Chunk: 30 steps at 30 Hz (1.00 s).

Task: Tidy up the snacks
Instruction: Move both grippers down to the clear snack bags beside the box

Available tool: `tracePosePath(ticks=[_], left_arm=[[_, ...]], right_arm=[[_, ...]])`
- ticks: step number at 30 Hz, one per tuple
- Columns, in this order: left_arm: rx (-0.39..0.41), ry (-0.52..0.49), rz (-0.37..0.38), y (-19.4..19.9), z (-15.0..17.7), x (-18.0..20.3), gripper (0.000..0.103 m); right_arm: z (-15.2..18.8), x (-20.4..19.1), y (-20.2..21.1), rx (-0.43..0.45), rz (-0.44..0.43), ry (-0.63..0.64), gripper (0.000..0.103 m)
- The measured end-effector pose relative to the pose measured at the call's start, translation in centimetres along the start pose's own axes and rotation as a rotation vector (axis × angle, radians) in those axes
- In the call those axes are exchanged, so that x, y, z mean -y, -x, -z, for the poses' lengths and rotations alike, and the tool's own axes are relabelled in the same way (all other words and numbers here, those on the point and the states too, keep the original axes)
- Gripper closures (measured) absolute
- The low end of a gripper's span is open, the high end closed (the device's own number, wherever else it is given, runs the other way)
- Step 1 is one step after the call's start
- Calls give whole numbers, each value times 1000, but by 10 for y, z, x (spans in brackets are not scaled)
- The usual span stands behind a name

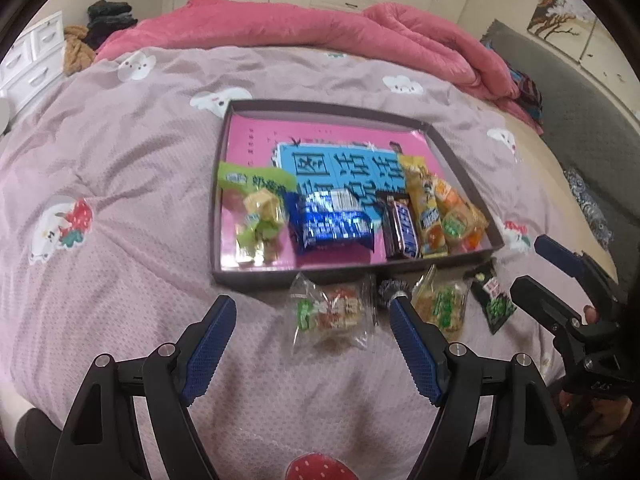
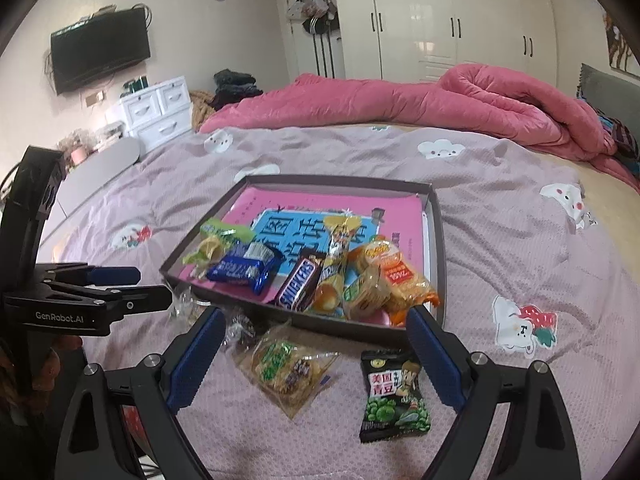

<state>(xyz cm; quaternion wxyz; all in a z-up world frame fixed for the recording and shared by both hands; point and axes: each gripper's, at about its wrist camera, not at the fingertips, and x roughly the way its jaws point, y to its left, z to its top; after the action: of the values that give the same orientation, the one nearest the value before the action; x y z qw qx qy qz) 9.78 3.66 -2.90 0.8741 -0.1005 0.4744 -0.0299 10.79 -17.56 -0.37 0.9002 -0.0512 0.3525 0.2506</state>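
A shallow dark box (image 1: 256, 280) (image 2: 436, 240) with a pink book lining its bottom lies on the bedspread. It holds a green bag (image 1: 256, 208), a blue pack (image 1: 328, 224) (image 2: 244, 268), a Snickers bar (image 1: 400, 228) (image 2: 300, 284), a yellow bar (image 1: 426, 208) and an orange packet (image 2: 400, 276). Loose in front of the box lie a clear cracker packet (image 1: 332, 312), a small silvery candy (image 1: 394, 290) (image 2: 240, 328), a second clear packet (image 1: 442, 304) (image 2: 284, 364) and a black green-pea packet (image 1: 492, 298) (image 2: 394, 396). My left gripper (image 1: 311, 302) (image 2: 152, 284) is open above the first clear packet. My right gripper (image 2: 316, 316) (image 1: 528, 264) is open over the second packet and the pea packet.
The lilac bedspread (image 2: 520, 240) spreads widely around the box. A rolled pink quilt (image 2: 440, 104) lies along the far side. White drawers (image 2: 160, 112), a wall television (image 2: 100, 48) and wardrobes (image 2: 460, 20) stand beyond the bed. A grey headboard (image 1: 580, 120) is at the right.
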Motion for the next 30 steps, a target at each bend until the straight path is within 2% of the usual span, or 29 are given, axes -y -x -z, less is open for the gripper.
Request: tracePosePath(ticks=[5, 15, 22, 27, 30], left_arm=[[-46, -3, -2, -13, 9, 0, 23], [-82, 15, 10, -32, 12, -1, 23], [-90, 32, 20, -40, 10, -5, 23], [-96, 39, 26, -45, 8, -7, 23], [-101, 47, 30, -48, 7, -9, 23]], right_arm=[[8, -5, -6, -32, 7, 38, 11], [23, -20, -22, -99, 23, 154, 11], [32, -33, -42, -155, 49, 281, 11], [35, -33, -61, -194, 80, 325, 11], [34, -32, -69, -206, 70, 335, 11]])
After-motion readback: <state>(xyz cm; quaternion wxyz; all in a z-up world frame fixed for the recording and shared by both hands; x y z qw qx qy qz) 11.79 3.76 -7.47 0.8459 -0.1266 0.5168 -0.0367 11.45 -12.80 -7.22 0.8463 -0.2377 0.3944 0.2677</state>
